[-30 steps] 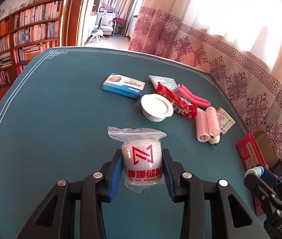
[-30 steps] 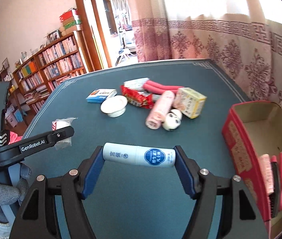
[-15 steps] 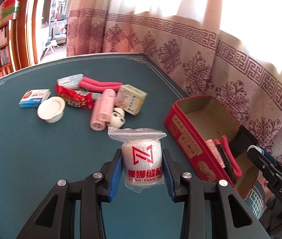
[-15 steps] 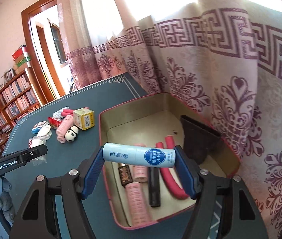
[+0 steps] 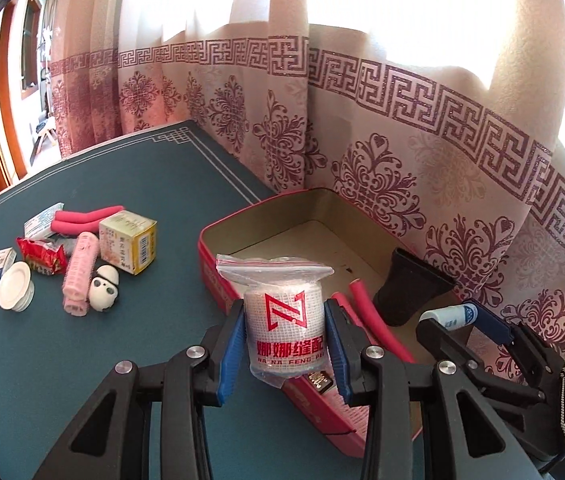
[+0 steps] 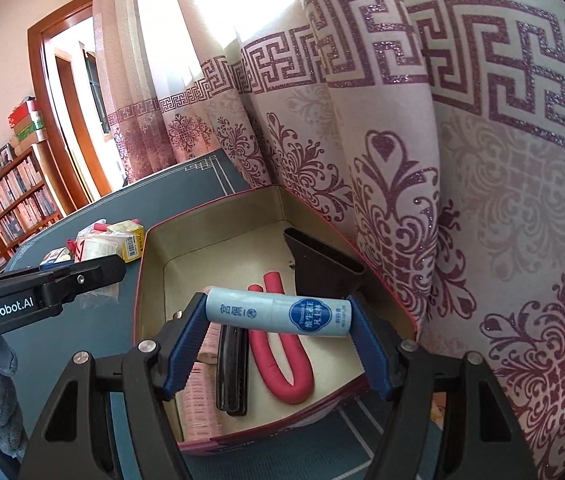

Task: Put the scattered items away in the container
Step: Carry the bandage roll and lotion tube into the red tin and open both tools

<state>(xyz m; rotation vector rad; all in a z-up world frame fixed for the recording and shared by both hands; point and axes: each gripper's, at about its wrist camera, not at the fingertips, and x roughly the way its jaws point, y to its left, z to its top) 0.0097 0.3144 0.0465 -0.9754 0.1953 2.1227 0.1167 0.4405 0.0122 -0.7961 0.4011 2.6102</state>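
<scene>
Two claws, left claw (image 5: 285, 340), right claw (image 6: 278, 326), one red tin (image 5: 218, 240), one tube (image 6: 278, 314)

A patterned pink curtain (image 6: 422, 184) hangs behind the table (image 5: 82, 360); a bookshelf (image 6: 10, 200) stands beyond.

Box (image 5: 218, 236) sitting on table (image 5: 122, 184) against curtain (image 5: 402, 128); loose items lying left of it, foam roller (image 6: 282, 356) and comb (image 6: 232, 368) lying inside.

Left tongs (image 5: 285, 338) clamped, pitched downward; right tongs (image 6: 278, 316) clamped wide, pitched downward.
</scene>
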